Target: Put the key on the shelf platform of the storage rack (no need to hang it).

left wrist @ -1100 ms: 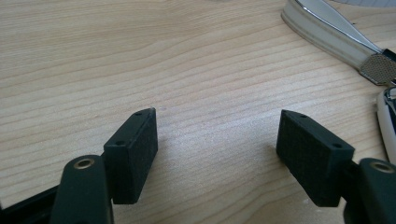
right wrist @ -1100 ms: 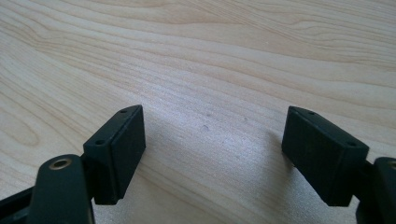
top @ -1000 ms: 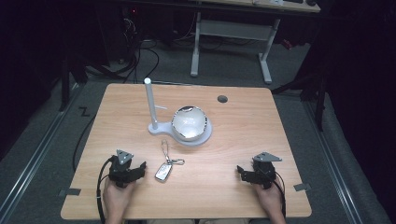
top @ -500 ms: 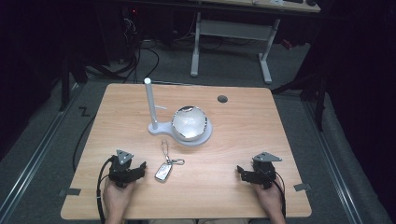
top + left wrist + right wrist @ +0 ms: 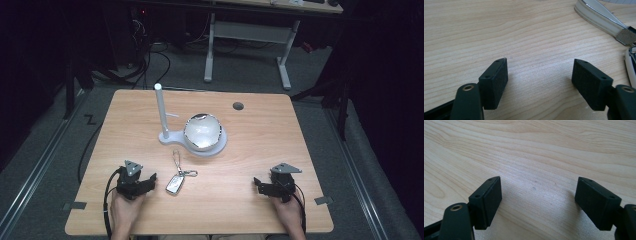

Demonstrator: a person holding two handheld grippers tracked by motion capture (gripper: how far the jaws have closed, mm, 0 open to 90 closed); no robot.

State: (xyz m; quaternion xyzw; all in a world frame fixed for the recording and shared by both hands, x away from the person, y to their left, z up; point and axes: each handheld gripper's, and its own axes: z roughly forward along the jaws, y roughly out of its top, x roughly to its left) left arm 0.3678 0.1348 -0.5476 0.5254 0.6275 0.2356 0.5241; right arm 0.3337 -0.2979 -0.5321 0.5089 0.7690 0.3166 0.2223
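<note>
A silver car key fob [image 5: 175, 184] lies on the wooden table [image 5: 260, 140], joined to a key ring [image 5: 177, 159] that trails toward the back. My left gripper [image 5: 148, 181] rests just left of the fob and points at it. Its jaws have just been opening and stand wide, with bare wood between them [image 5: 540, 75]. The fob's edge [image 5: 632, 63] shows at the right of the left gripper view. My right gripper [image 5: 257, 184] sits at the front right, open over bare wood [image 5: 537, 197].
A white stand with an upright post [image 5: 161, 112] and a shiny round bowl-like dome [image 5: 202, 132] stands mid-table, behind the key ring. Its base rim [image 5: 596, 17] shows in the left gripper view. A dark cable hole [image 5: 238, 106] is near the back edge.
</note>
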